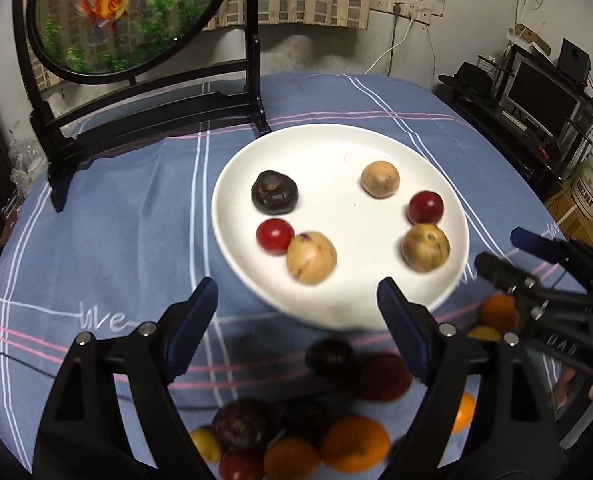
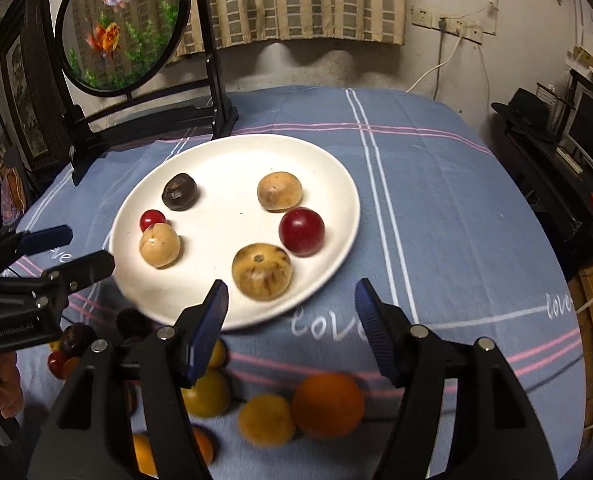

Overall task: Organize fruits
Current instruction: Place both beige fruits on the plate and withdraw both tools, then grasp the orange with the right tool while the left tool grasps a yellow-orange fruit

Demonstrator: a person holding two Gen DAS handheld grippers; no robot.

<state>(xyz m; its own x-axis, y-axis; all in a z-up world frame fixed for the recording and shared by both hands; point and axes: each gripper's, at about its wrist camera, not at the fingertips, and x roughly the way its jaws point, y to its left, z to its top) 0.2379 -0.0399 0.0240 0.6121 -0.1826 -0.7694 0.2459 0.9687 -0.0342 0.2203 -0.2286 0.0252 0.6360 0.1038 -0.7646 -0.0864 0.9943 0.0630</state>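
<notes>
Left gripper (image 1: pixel 296 300) had its jaws apart with nothing between them, poised over the near rim of the white plate (image 1: pixel 320 148); right gripper (image 2: pixel 292 304) likewise stood open and empty at the plate's near edge. The plate on the blue checked tablecloth (image 2: pixel 436 200) held six fruits: one dark brown, two red, three tan. The tan fruit (image 2: pixel 262 271) lay just beyond the right fingertips, while loose oranges (image 2: pixel 327 405) and dark fruits (image 1: pixel 330 358) lay on the cloth beneath both grippers.

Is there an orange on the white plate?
No. The white plate holds only tan, red and dark fruits; the oranges lie on the cloth.
</notes>
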